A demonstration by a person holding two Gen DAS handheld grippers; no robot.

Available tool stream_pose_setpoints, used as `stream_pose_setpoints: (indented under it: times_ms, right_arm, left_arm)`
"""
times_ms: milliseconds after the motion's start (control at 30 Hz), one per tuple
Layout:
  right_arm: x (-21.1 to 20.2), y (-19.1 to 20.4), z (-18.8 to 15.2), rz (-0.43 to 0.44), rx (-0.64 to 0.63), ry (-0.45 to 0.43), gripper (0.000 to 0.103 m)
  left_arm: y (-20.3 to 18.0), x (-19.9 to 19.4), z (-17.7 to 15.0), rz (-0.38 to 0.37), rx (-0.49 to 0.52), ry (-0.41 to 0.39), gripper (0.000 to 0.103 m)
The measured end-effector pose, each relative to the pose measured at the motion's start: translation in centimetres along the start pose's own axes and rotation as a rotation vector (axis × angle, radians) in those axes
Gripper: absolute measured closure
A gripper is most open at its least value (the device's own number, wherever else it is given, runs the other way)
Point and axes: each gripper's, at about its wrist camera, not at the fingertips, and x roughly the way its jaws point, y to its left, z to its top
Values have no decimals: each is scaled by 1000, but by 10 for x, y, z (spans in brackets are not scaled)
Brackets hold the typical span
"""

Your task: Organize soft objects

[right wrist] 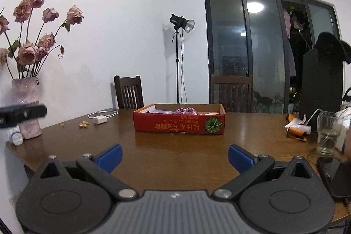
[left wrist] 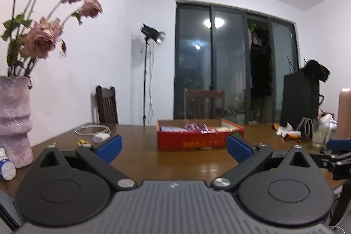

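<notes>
A shallow red cardboard box (left wrist: 193,142) (right wrist: 178,124) stands on the wooden table (left wrist: 175,161) (right wrist: 175,152), past both grippers. Soft purple and pink items (left wrist: 194,127) (right wrist: 186,111) lie inside it, only partly visible over the rim. My left gripper (left wrist: 174,147) is open, its blue pads (left wrist: 110,147) wide apart and empty, just short of the box. My right gripper (right wrist: 175,157) is open too, empty, farther back from the box. The right gripper's blue tip (left wrist: 339,144) shows at the right edge of the left wrist view.
A pink vase of dried roses (left wrist: 14,120) (right wrist: 26,106) and a small bottle (right wrist: 15,135) stand at the table's left end. A white charger and cable (right wrist: 101,117) lie nearby. At the right: a glass (right wrist: 328,135), crumpled wrappers (right wrist: 297,127), a dark device (right wrist: 329,168). Chairs (right wrist: 129,92) stand behind.
</notes>
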Motion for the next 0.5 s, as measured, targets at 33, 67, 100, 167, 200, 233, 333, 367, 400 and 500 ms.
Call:
stream_pose_setpoints:
  times_ms: [33,67,100,167,200,233,333,367,400,500]
  right_arm:
    - [-1,0,1,-6,0,-3,0]
    - [-2,-2,1,-4,11,-11,0]
    - [-2,-4,2,2,27,-16,0]
    - [-2,-7,-1,26,65,-15,0]
    - [-1,-7,-2,35,75,-11,0]
    - [0,-8,-4,39,80,-6,0]
    - [3,-6,-8,35,67,-1,0]
    - [3,-6,-7,32,64,-4,0]
    - [3,-5,-7,30,61,-10,0]
    - [2,-2,-7,20,45,-23,0]
  left_arm:
    - [0,-1,-1,-1,-6,-2,0]
    - [0,-1,-3,-5,-11,1,0]
    - [1,-1,-6,-5,-15,5,0]
    - [1,1,-11,0,-8,21,0]
    - [1,3,-14,6,-2,28,0]
    - [1,4,-16,15,4,33,0]
    - [3,7,-19,31,2,40,0]
    - [4,8,-20,31,-5,44,0]
    - [5,8,-20,29,-7,46,0]
    - [6,7,-20,33,2,38,0]
